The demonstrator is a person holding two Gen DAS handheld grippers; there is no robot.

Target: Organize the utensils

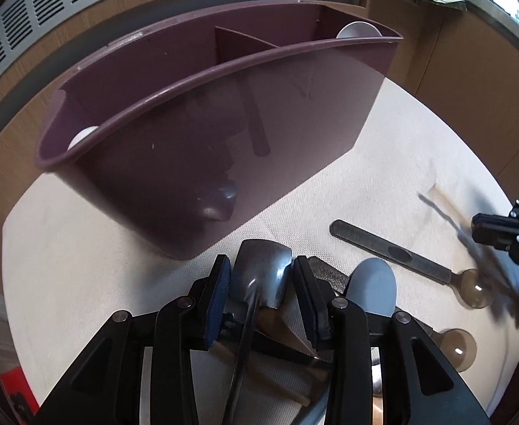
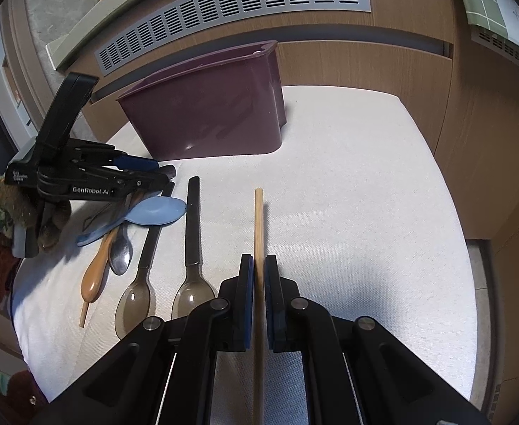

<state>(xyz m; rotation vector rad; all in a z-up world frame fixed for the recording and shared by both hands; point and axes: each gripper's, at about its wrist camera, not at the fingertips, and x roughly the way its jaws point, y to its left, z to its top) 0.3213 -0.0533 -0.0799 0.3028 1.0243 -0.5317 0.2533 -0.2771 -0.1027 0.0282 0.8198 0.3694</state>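
My right tool (image 2: 258, 279) is clamped on a wooden chopstick (image 2: 258, 226), the stick running straight out toward twelve o'clock, its far end over the white cloth (image 2: 365, 184). Whether that tip rests on the cloth or hangs just above it, I can't say.

My left tool (image 1: 261, 285) has its jaws standing apart over the pile, and a metal spoon (image 1: 263, 279) sits between the pads without either pad pressing it, so I call that an open tool, nothing held. Beside it at three o'clock lies the blue spoon (image 1: 374, 287), and further out the two clear spoons with black handles (image 1: 394, 253).

The purple caddy (image 1: 195, 113) stands at twelve o'clock from the left tool, divided into compartments, with something white showing at each end.

I judge we're in the picking stage: chopstick in hand on the right, a spoon being lined up on the left. Next I'd close the left tool squarely on the metal spoon. The right needs to lift the chopstick, tip it upright and lower it into a caddy compartment, clearing the rim.
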